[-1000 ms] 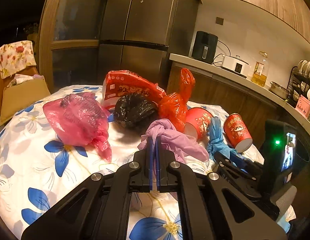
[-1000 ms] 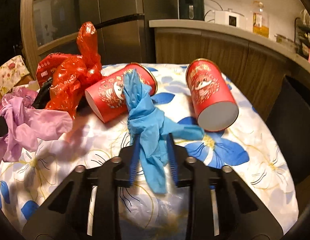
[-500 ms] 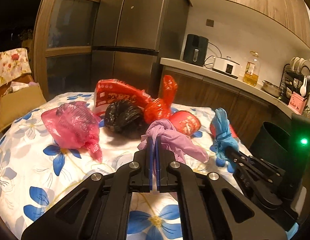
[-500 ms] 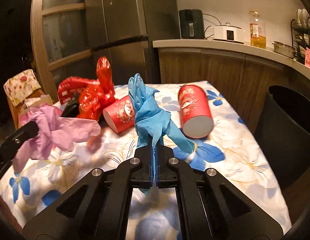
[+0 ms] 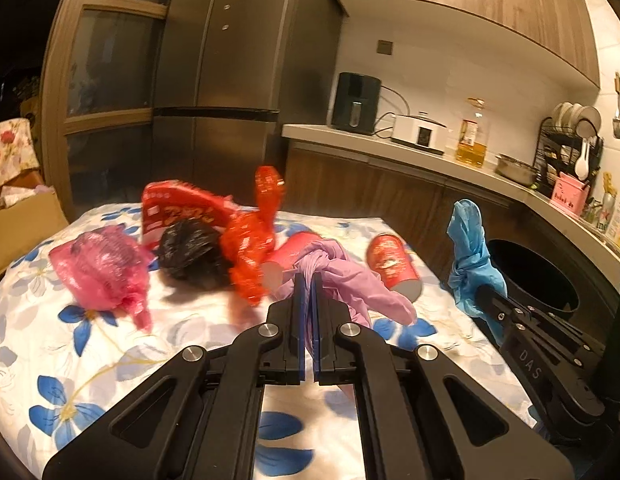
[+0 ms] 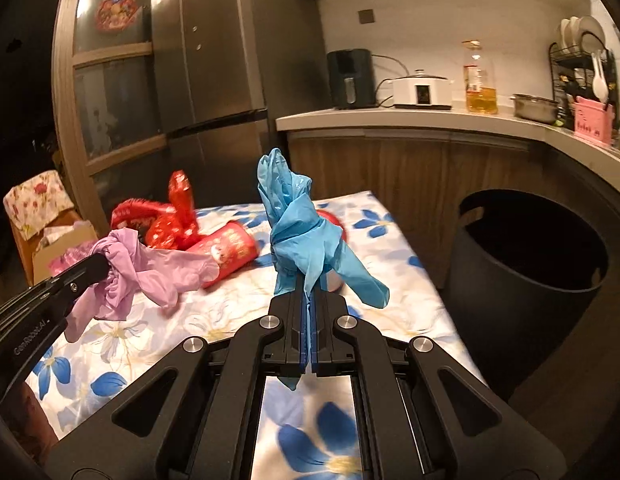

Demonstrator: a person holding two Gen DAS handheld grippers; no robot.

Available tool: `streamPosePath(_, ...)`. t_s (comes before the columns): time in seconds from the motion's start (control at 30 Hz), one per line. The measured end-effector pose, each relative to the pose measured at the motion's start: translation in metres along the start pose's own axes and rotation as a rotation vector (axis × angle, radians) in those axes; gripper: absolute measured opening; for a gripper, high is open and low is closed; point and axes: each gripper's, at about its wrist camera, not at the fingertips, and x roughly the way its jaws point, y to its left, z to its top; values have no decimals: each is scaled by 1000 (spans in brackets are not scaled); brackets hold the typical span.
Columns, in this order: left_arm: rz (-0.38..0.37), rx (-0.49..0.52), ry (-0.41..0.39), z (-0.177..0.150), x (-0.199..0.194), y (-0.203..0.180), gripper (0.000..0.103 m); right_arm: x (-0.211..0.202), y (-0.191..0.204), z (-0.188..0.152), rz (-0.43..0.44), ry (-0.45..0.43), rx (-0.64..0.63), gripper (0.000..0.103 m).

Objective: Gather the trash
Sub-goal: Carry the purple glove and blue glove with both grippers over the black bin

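Note:
My left gripper (image 5: pixel 308 280) is shut on a crumpled purple glove (image 5: pixel 349 280), held clear above the flowered tablecloth (image 5: pixel 90 352). My right gripper (image 6: pixel 308 286) is shut on a knotted blue glove (image 6: pixel 306 224), which also shows at the right of the left wrist view (image 5: pixel 469 256). From the right wrist view the left gripper (image 6: pixel 98 266) and the purple glove (image 6: pixel 150 268) hang at the left. On the table lie a pink bag (image 5: pixel 98 272), a black bag (image 5: pixel 190 252), a red bag (image 5: pixel 254 240), a red packet (image 5: pixel 178 208) and two red paper cups (image 5: pixel 391 264) (image 6: pixel 226 250).
A black bin (image 6: pixel 525 272) stands open on the floor right of the table, below the kitchen counter (image 6: pixel 429 122). The counter holds an air fryer (image 5: pixel 355 104), a cooker and an oil bottle. A tall fridge (image 5: pixel 214 80) rises behind the table. A cardboard box (image 5: pixel 22 216) sits at the left.
The right gripper closed on the blue glove and lifted it off the table. Both grippers rose and pulled back with their gloves; the bin has come into view at the right.

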Motion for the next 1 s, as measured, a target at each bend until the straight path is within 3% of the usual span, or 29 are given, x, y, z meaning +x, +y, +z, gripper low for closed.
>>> streamPosePath(1.0, -298, 185, -50, 38, 47, -184, 2, -52, -156, 32, -286, -139, 151, 1)
